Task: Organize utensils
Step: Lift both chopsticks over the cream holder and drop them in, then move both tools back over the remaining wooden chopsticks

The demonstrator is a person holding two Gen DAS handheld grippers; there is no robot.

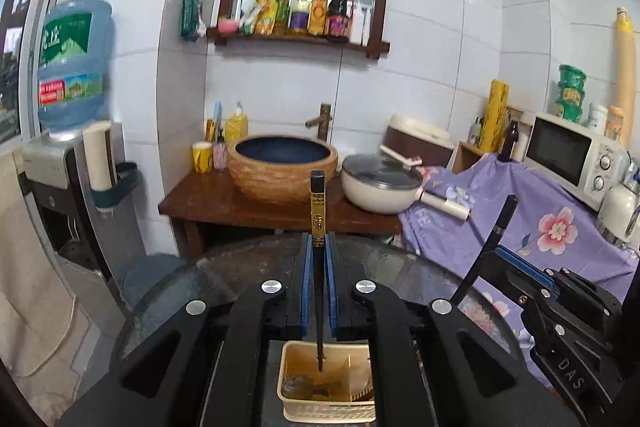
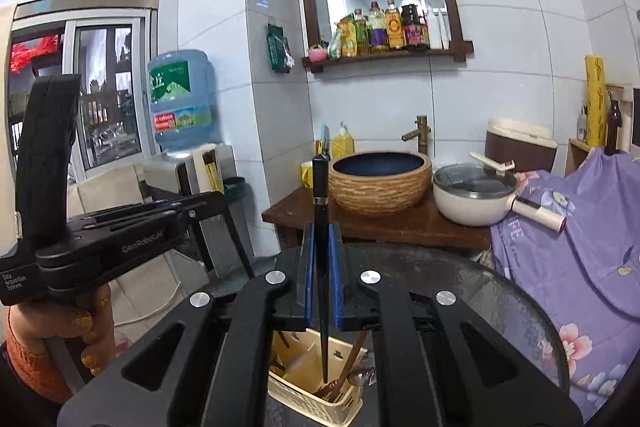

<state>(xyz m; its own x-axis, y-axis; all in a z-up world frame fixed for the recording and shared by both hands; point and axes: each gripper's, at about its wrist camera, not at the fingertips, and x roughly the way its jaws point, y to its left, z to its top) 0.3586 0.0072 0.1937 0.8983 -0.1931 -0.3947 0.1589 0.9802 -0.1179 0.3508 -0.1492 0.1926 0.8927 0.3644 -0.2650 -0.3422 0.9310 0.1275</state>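
Note:
My left gripper [image 1: 319, 239] is shut on a dark chopstick with a gold band [image 1: 318, 205]. The stick stands upright, its thin tip hanging over a beige utensil holder [image 1: 326, 415] on the round glass table [image 1: 224, 267]. My right gripper [image 2: 322, 227] is shut on a black chopstick with a silver ring [image 2: 320, 183], whose tip points down into the same holder [image 2: 300, 401]. Wooden utensils [image 2: 340, 375] and a metal spoon stand in that holder. Each gripper shows in the other's view: the right gripper [image 1: 516, 259] with its tilted stick, and the left gripper [image 2: 200, 203] held by a hand.
Behind the table stands a wooden counter [image 1: 240, 205] with a basin [image 1: 282, 167] and a lidded white pan [image 1: 380, 187]. To the right, a purple floral cloth [image 1: 540, 211] lies under a microwave [image 1: 572, 155]. A water dispenser [image 1: 72, 75] stands at the left.

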